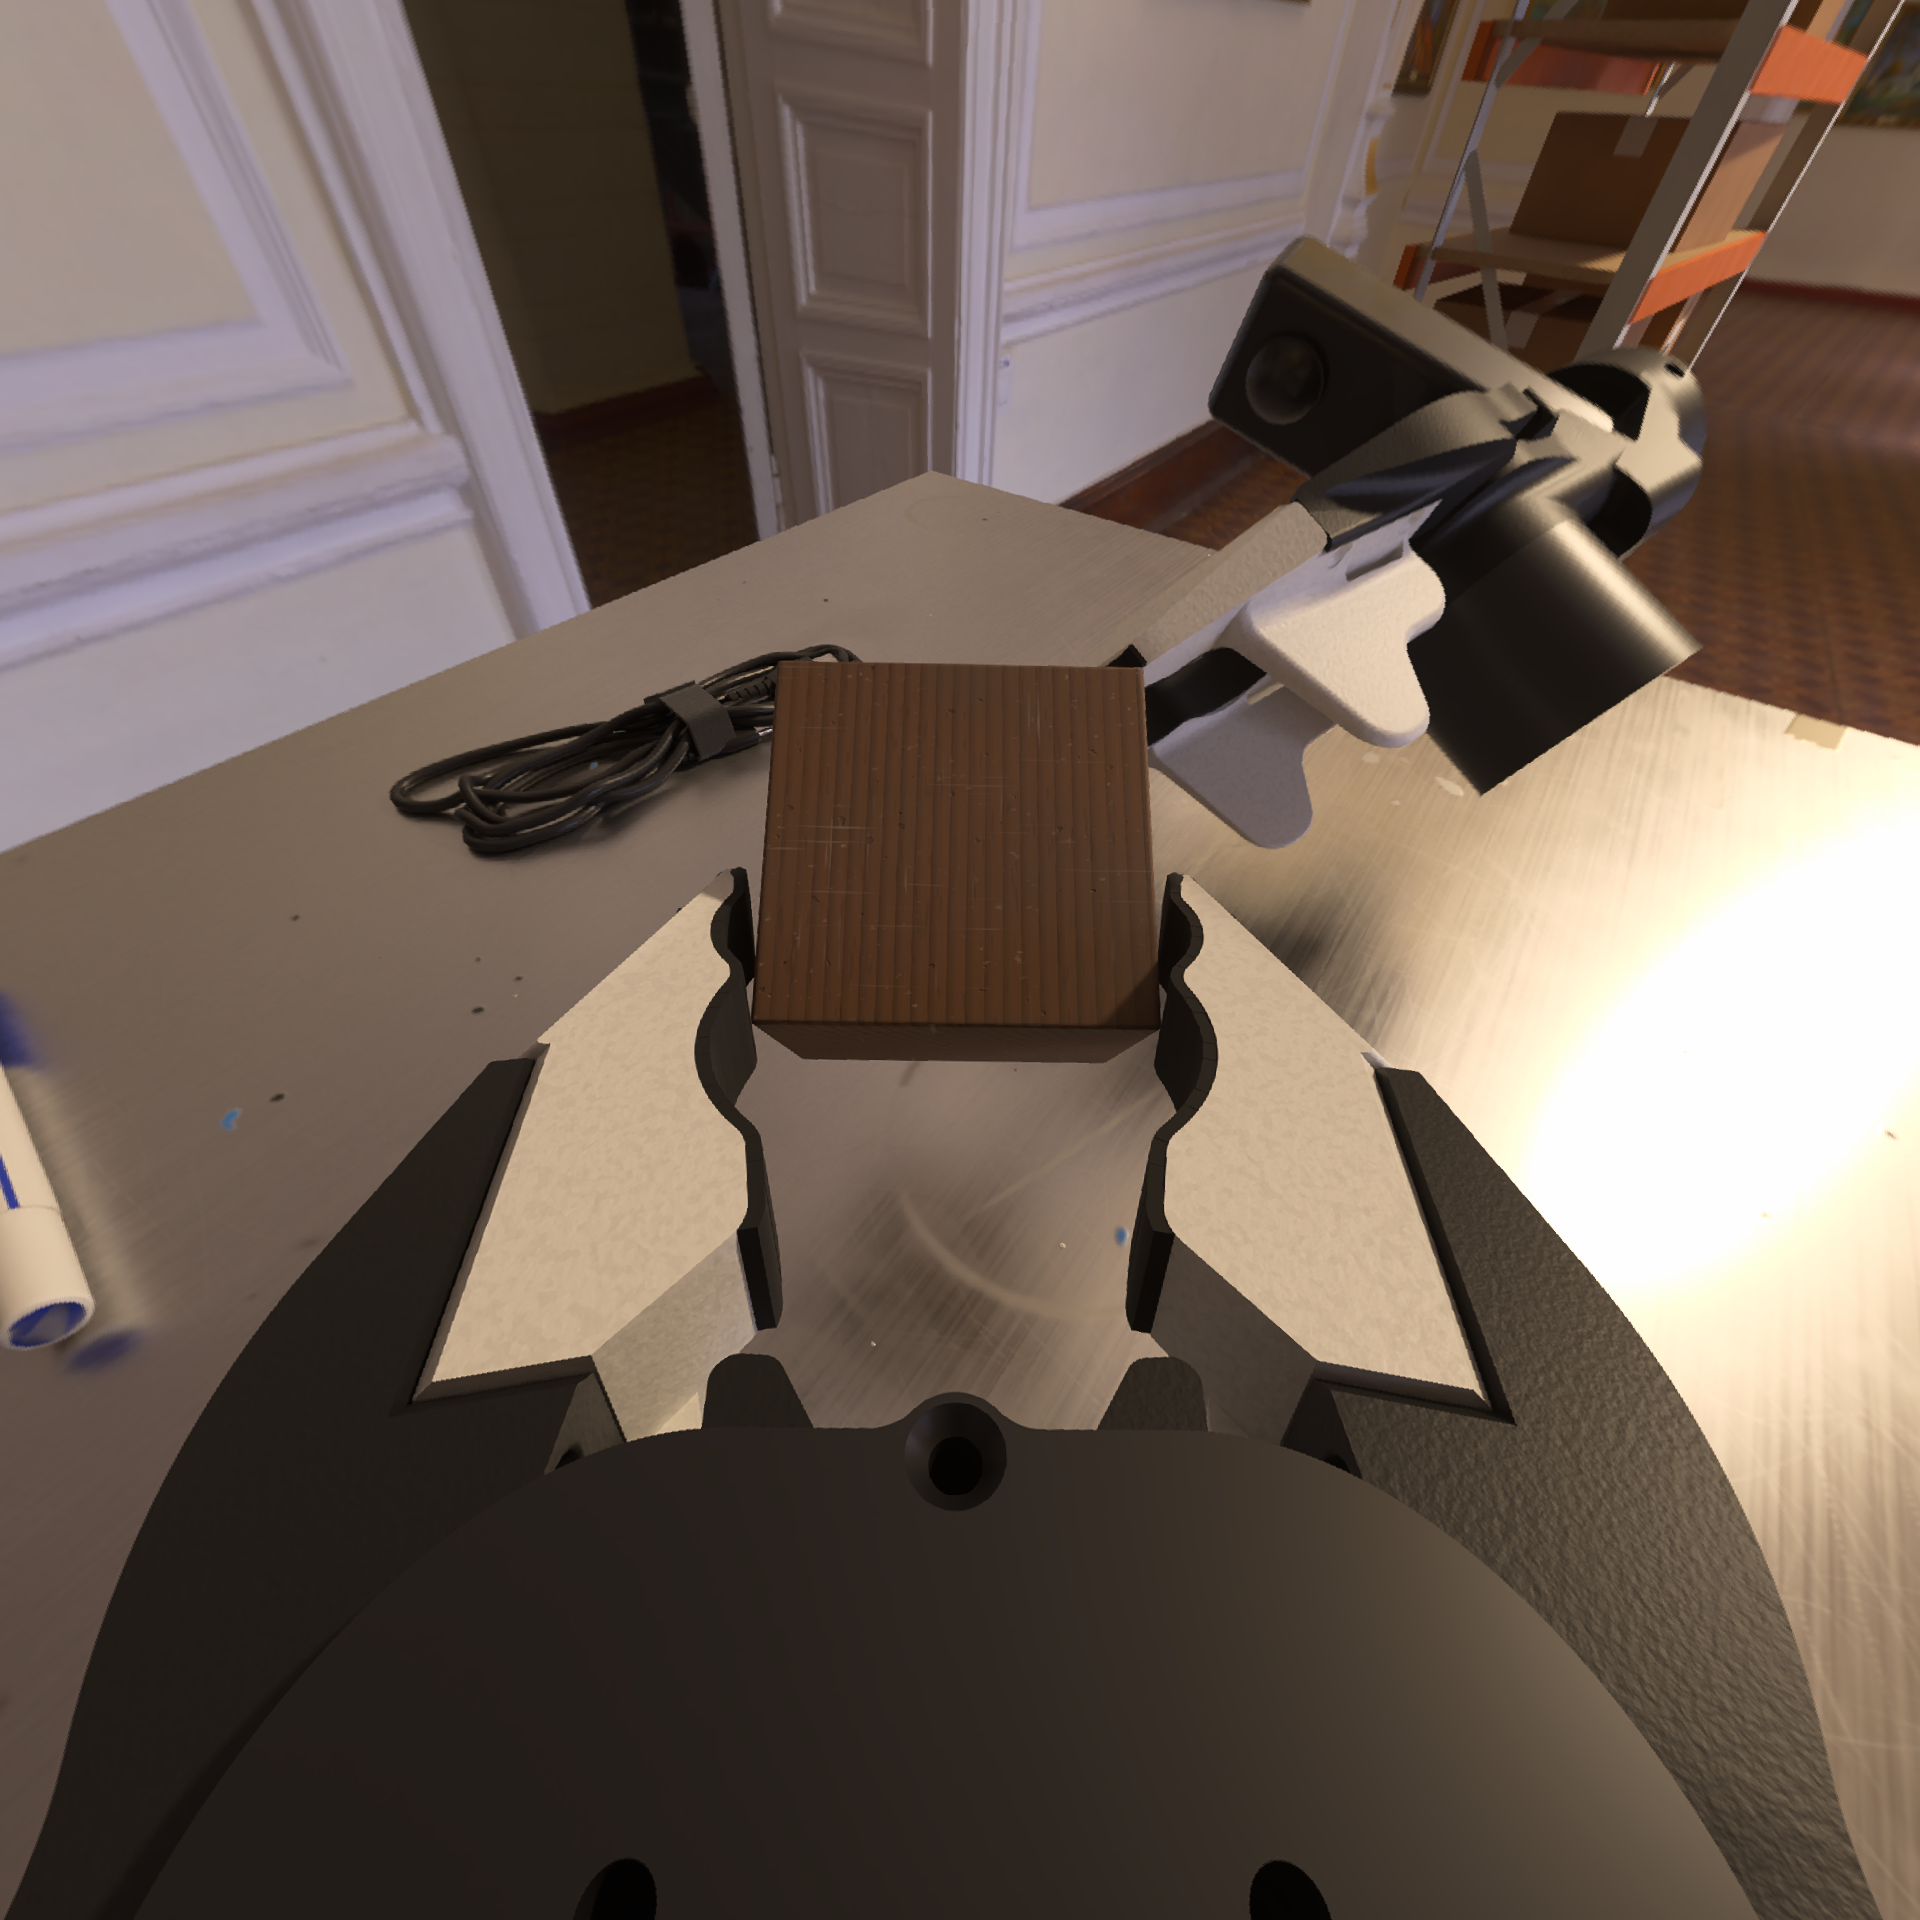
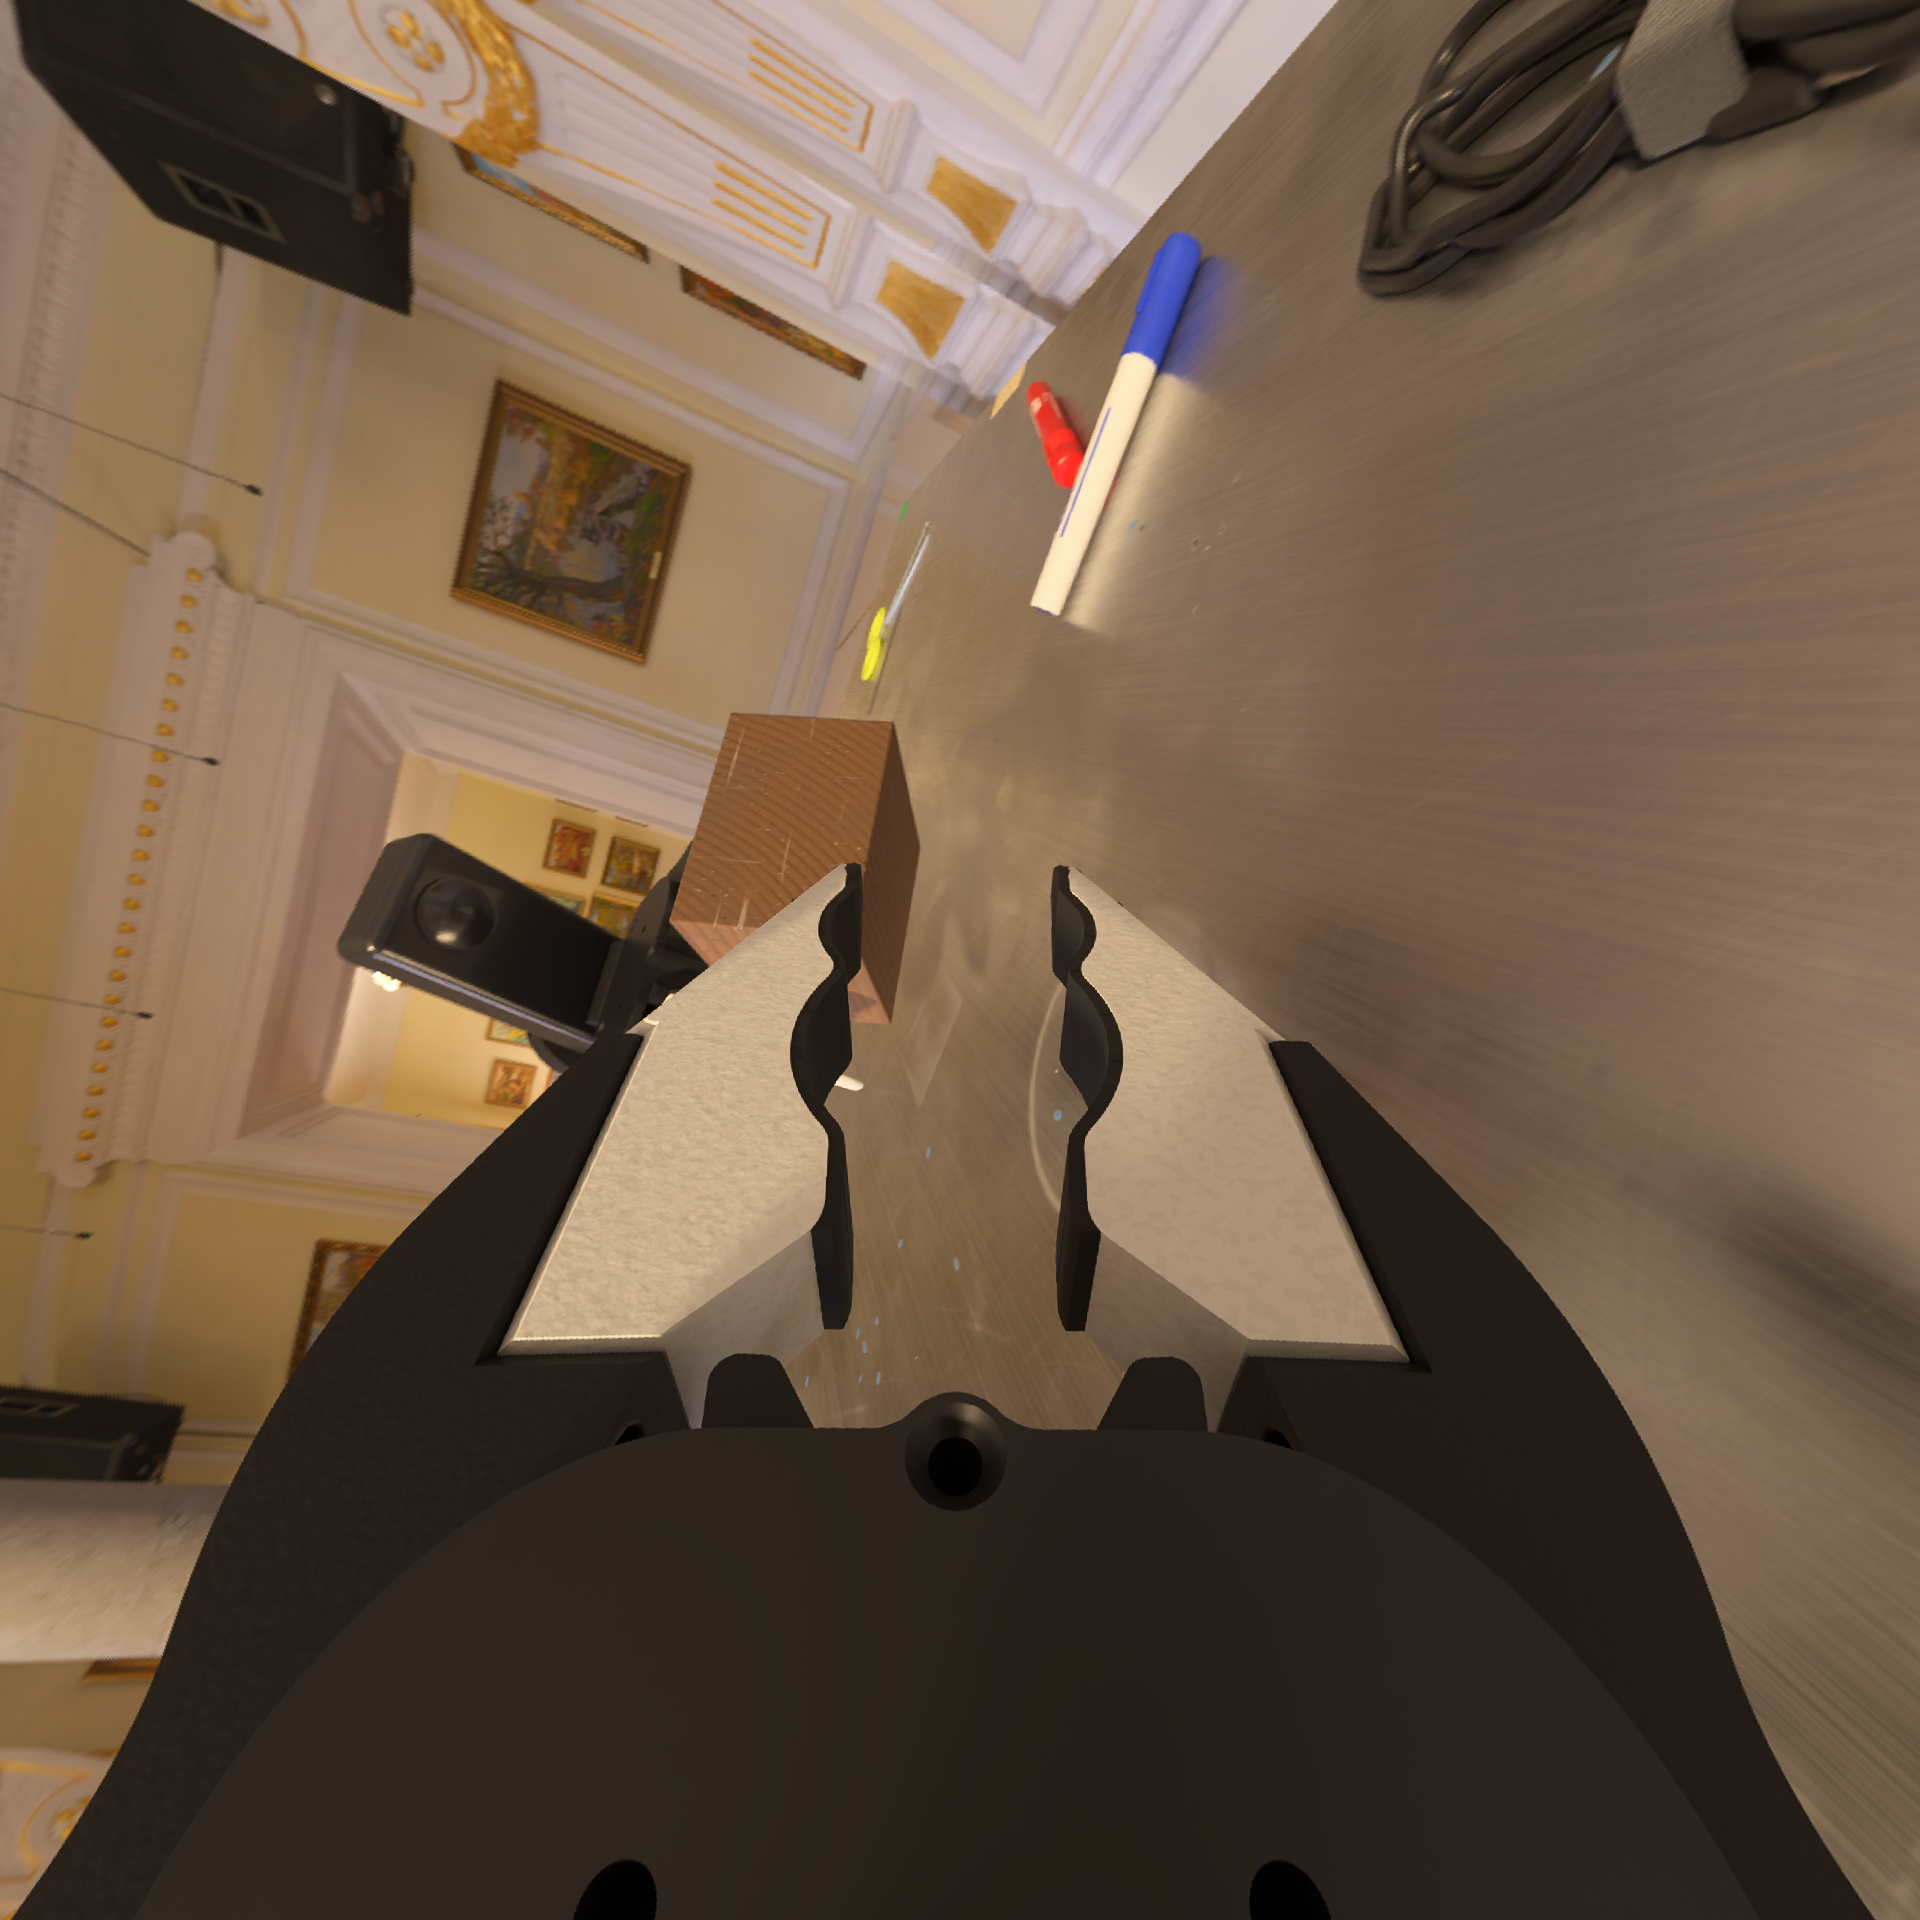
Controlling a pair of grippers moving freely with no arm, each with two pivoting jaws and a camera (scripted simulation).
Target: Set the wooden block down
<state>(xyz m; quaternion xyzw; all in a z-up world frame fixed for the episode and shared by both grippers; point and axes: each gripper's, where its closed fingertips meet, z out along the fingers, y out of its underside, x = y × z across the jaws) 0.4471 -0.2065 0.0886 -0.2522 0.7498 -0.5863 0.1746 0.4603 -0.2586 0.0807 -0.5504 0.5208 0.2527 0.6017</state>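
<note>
The brown wooden block (image 1: 956,862) sits between the fingertips of my left gripper (image 1: 956,935), which is shut on its two sides. The block hangs low over the grey metal table (image 1: 1507,1195); I cannot tell whether it touches. In the right wrist view the block (image 2: 769,831) shows just ahead and left of my right gripper (image 2: 956,883), which is open and empty. The right gripper's fingertips (image 1: 1174,707) show beside the block's far right corner in the left wrist view.
A coiled black cable (image 1: 582,769) lies on the table beyond the block, also visible in the right wrist view (image 2: 1507,156). A white marker with a blue cap (image 2: 1112,436) and a small red object (image 2: 1051,436) lie to the left. The table's far edge (image 1: 935,483) is close behind.
</note>
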